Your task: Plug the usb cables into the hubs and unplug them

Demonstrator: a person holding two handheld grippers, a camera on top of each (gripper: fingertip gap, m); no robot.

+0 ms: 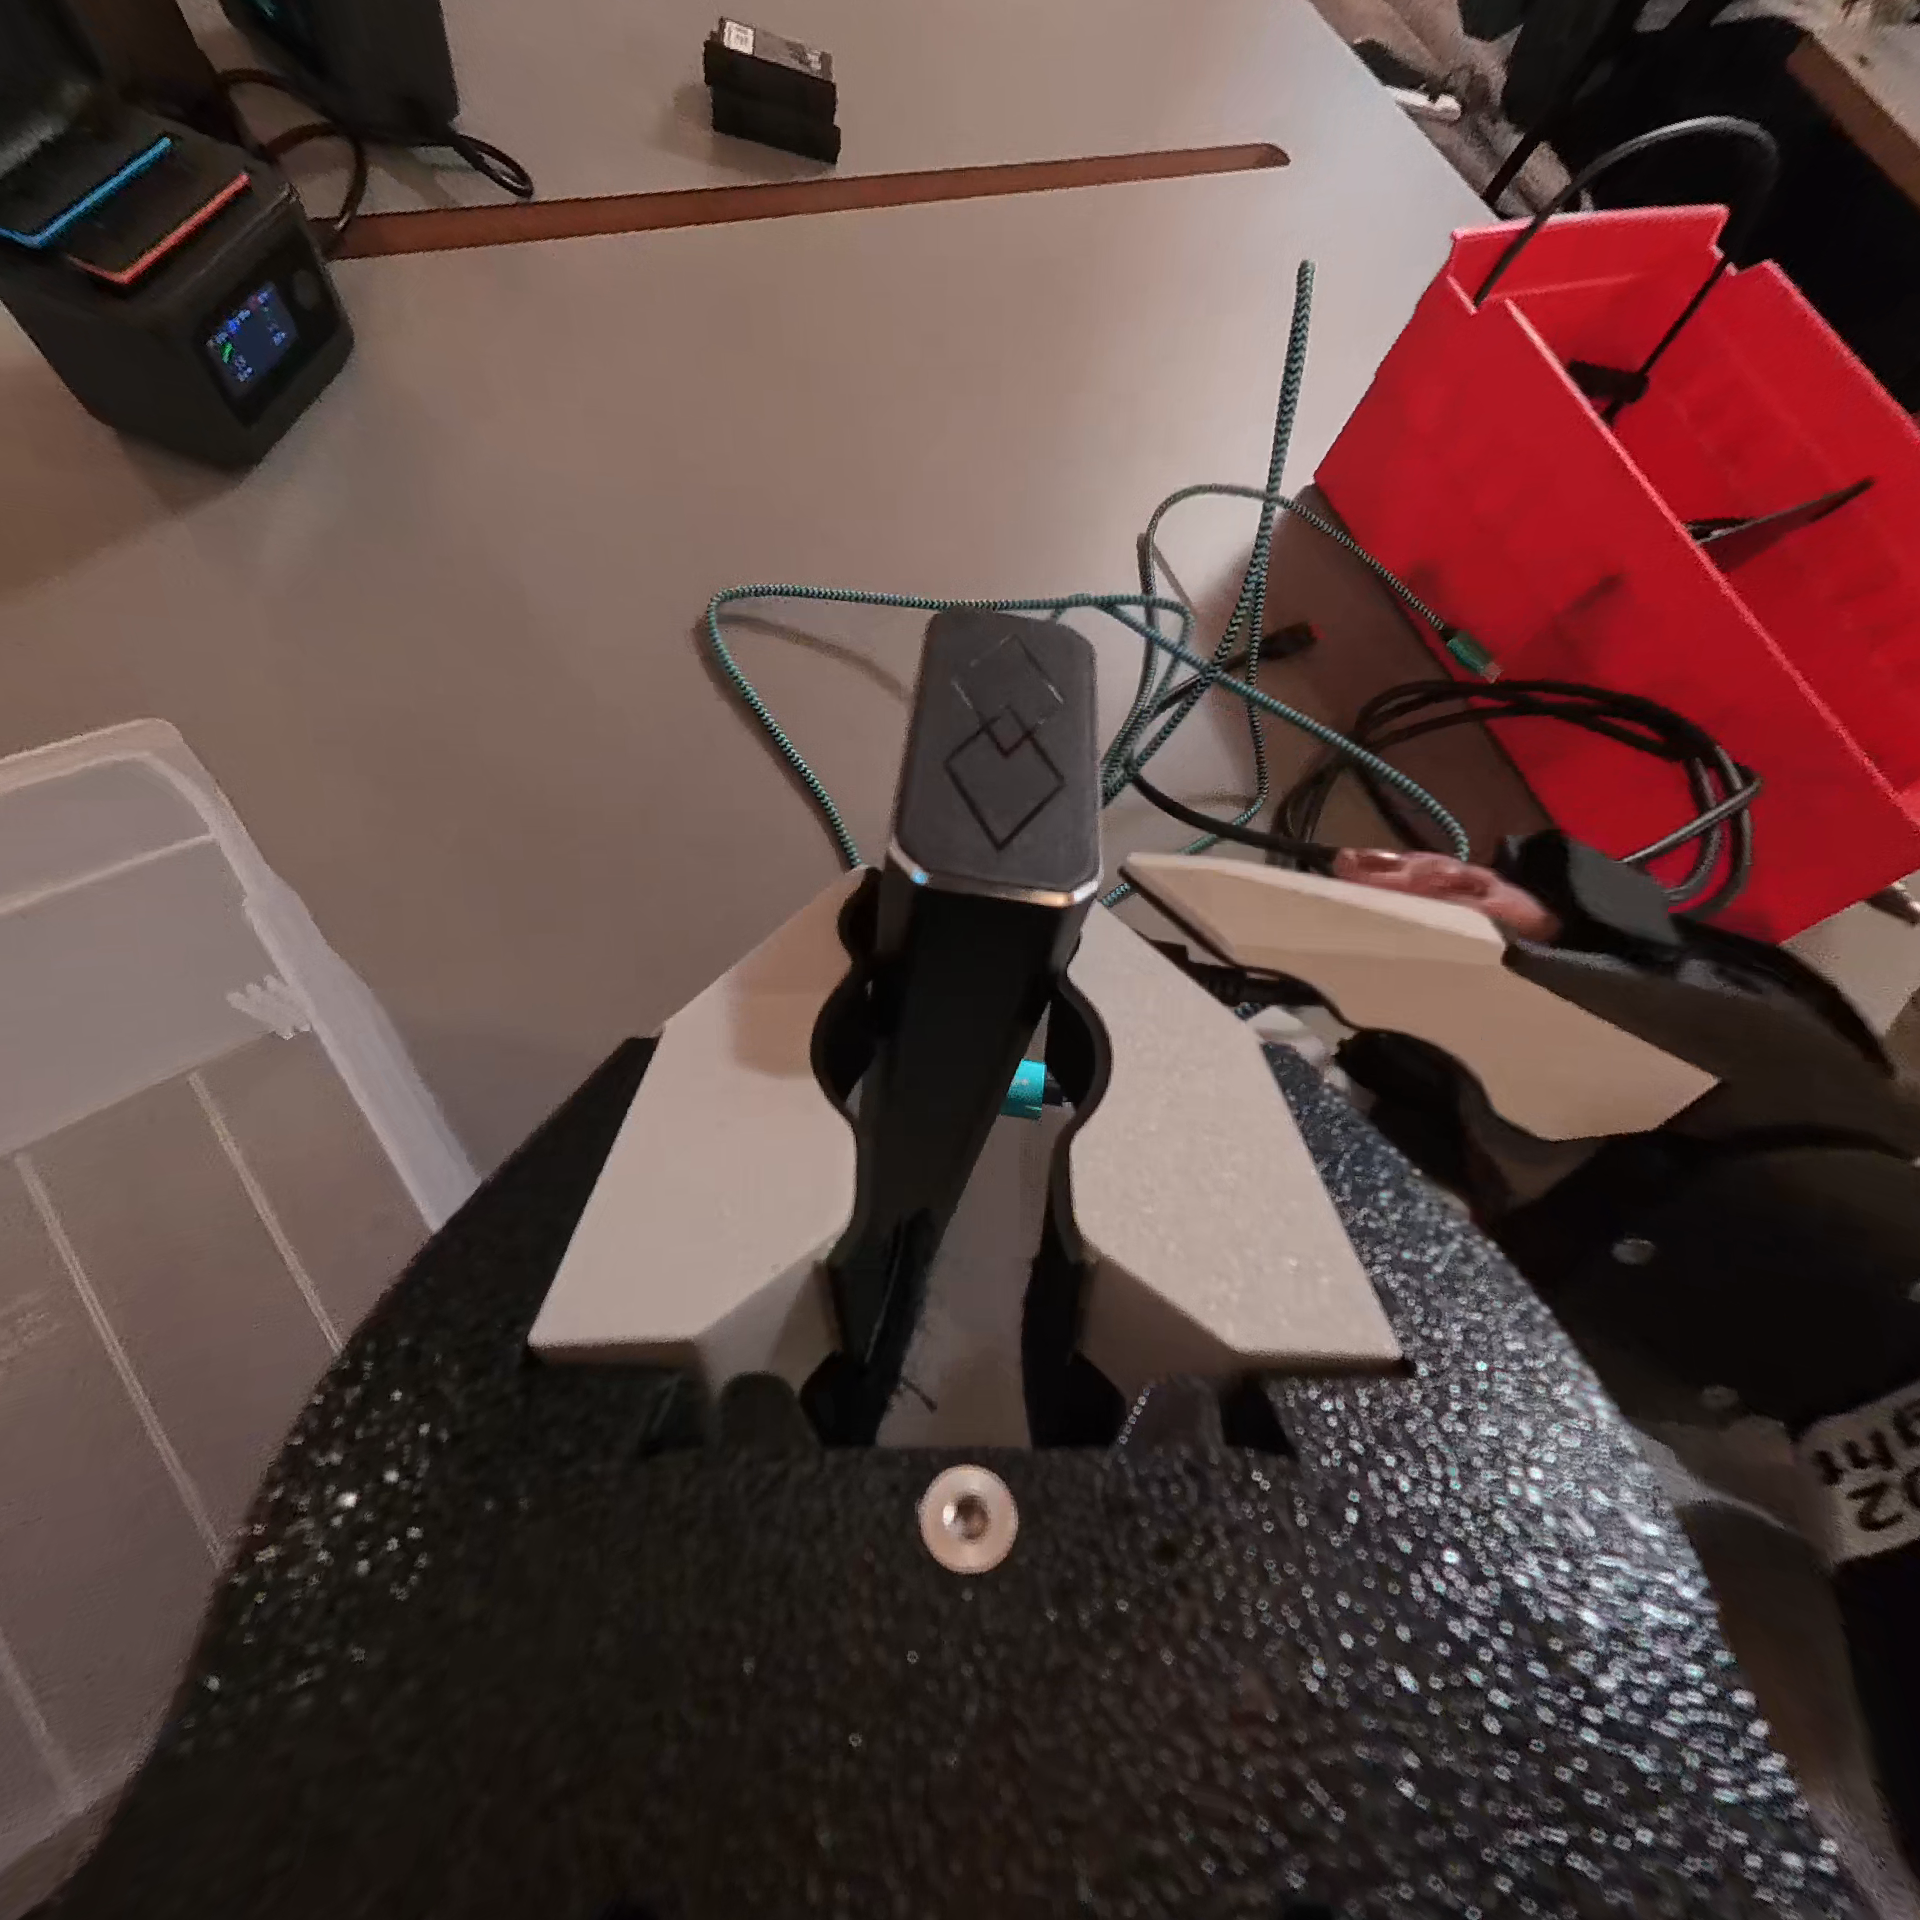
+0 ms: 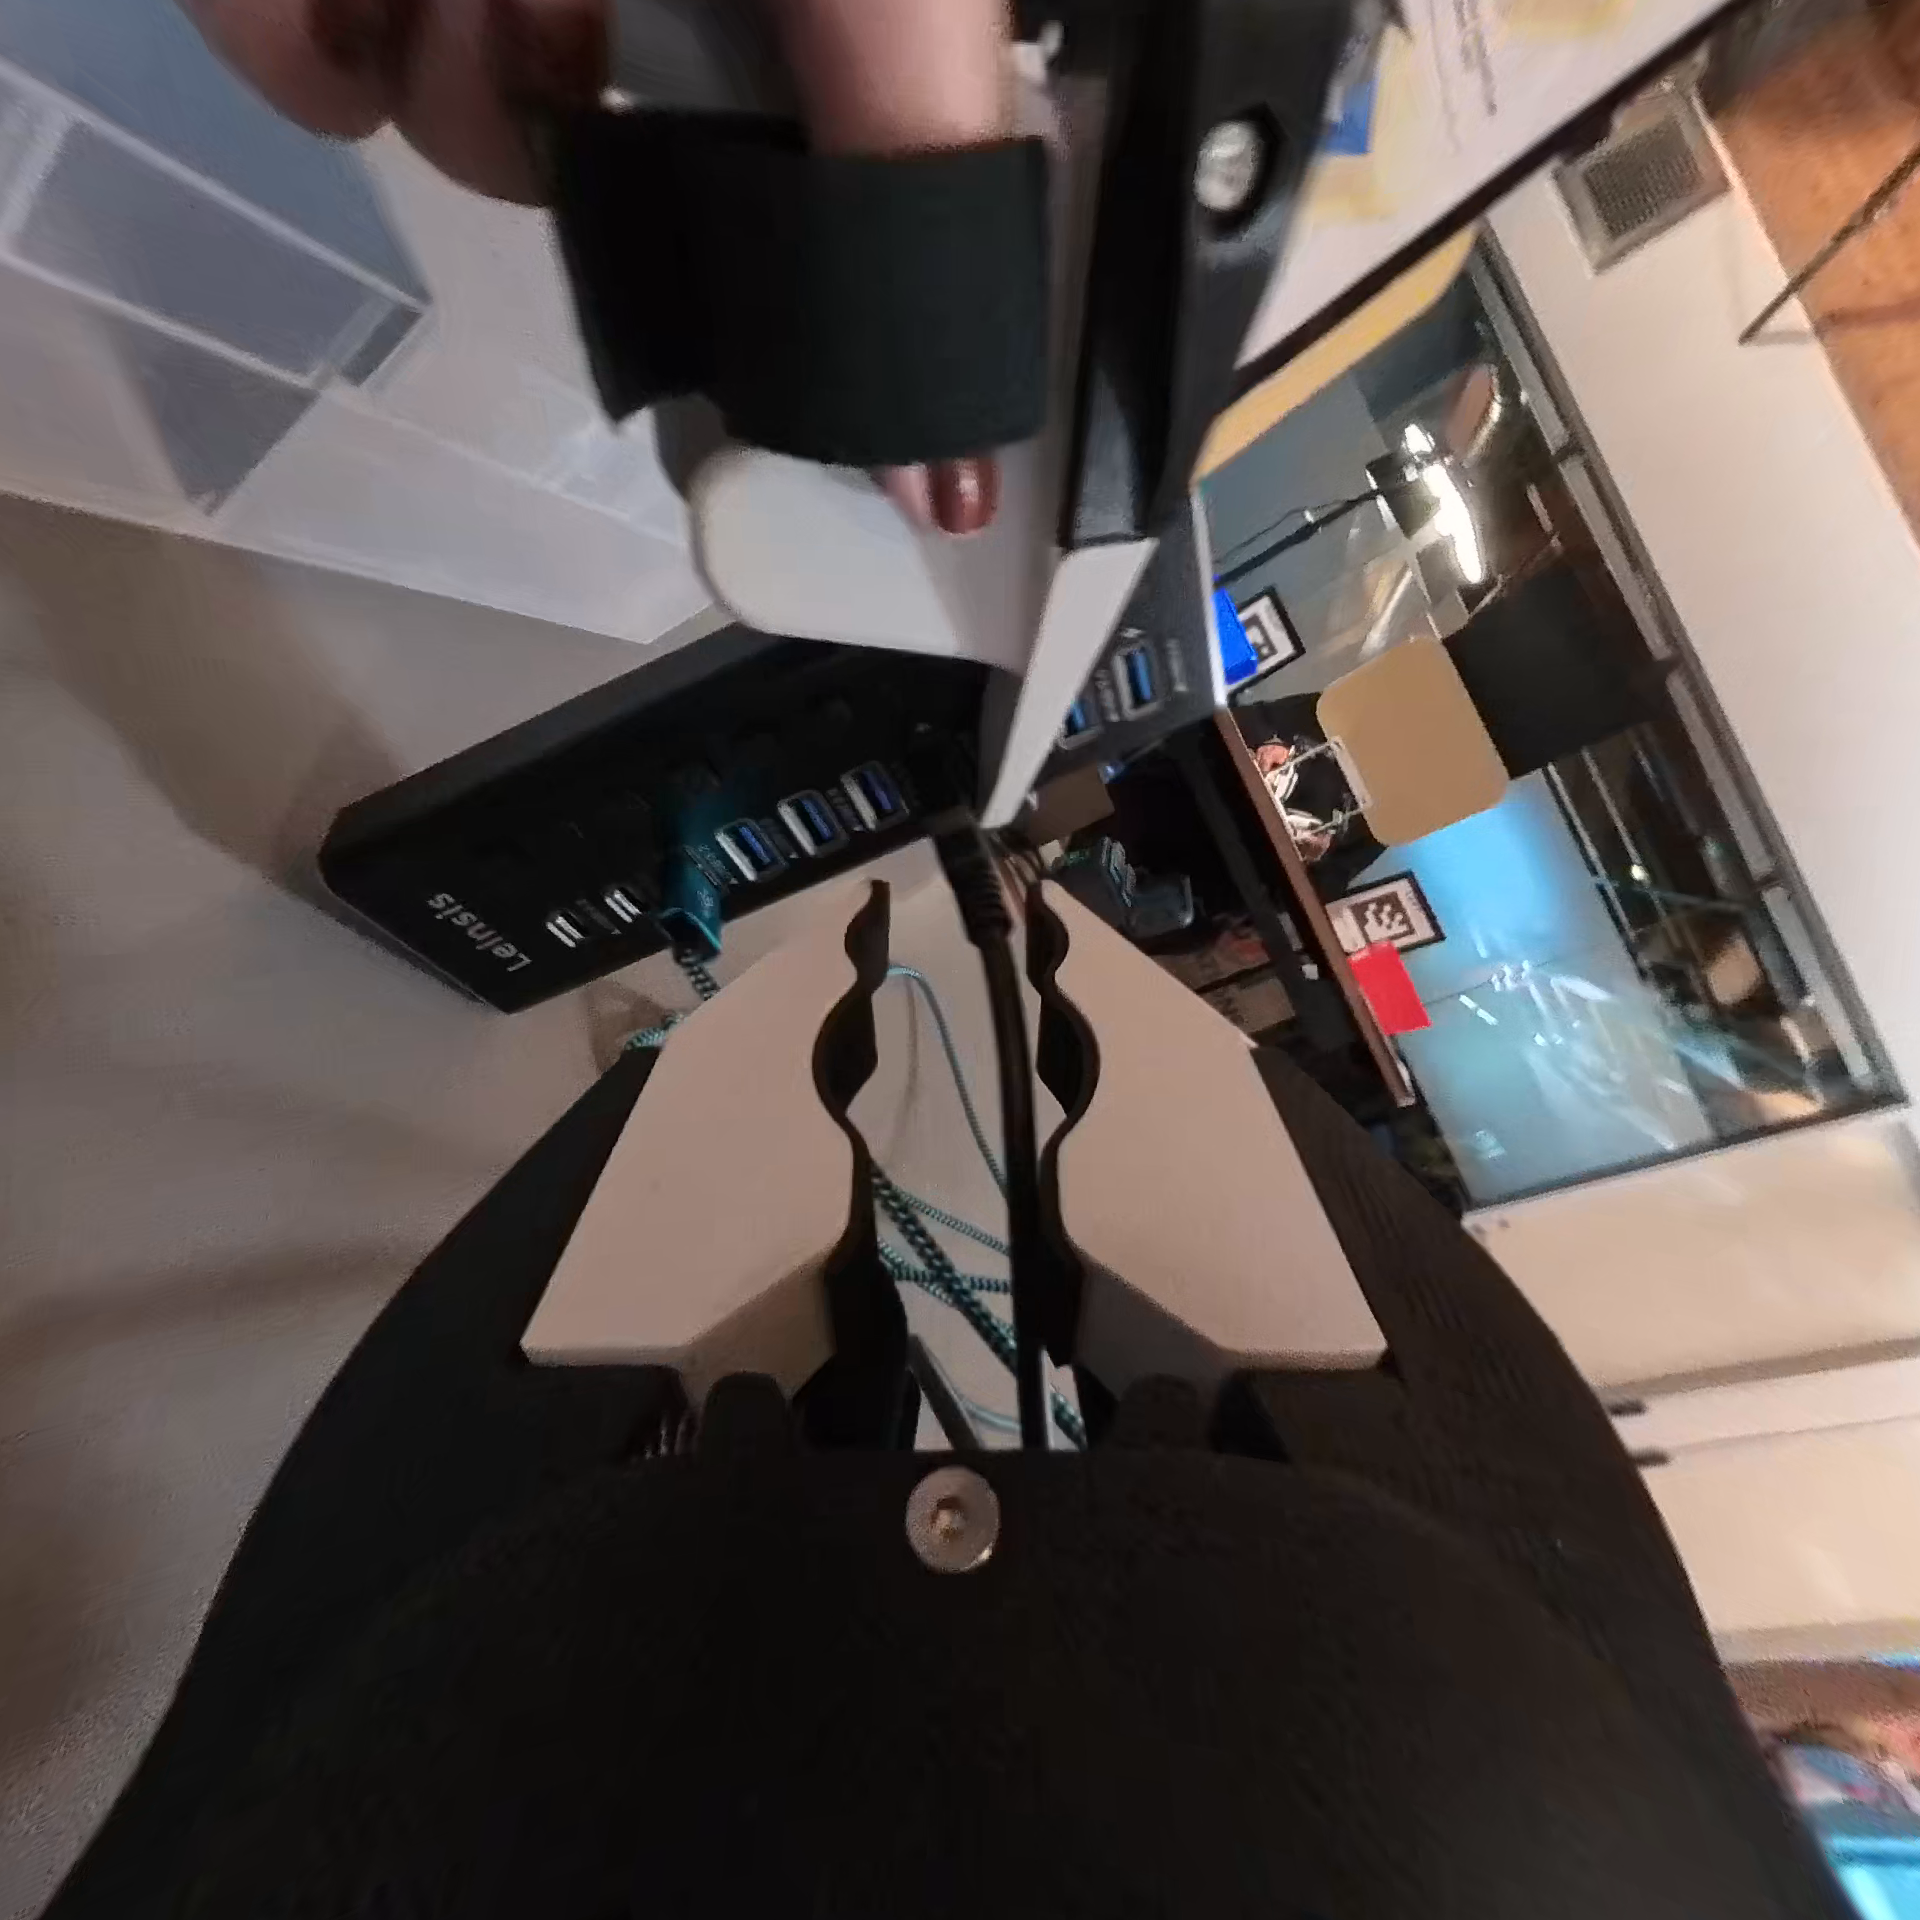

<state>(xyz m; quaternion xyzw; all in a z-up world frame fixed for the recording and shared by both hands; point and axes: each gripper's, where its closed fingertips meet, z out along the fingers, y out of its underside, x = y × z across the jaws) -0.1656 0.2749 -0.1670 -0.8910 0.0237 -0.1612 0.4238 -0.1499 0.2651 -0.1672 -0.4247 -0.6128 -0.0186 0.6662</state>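
Above the grey table point(image 1: 644, 436), left gripper point(image 1: 971, 935) pinches the black hub point(image 1: 997, 758), teal plug point(image 2: 691, 883) already seated. Right gripper point(image 2: 956, 914), jaws spread, straddles black cable point(image 2: 1013, 1091); it should close on the plug body point(image 2: 971, 862), then move straight along the port.

Matt black plastic hub point(image 1: 997, 758) with glossy metal edge; braided teal cable point(image 1: 1262, 540); smooth red plastic bin point(image 1: 1558, 540).

Black hub point(image 2: 623, 831), teal-black braided cable point(image 1: 1195, 665), red box point(image 1: 1621, 582)
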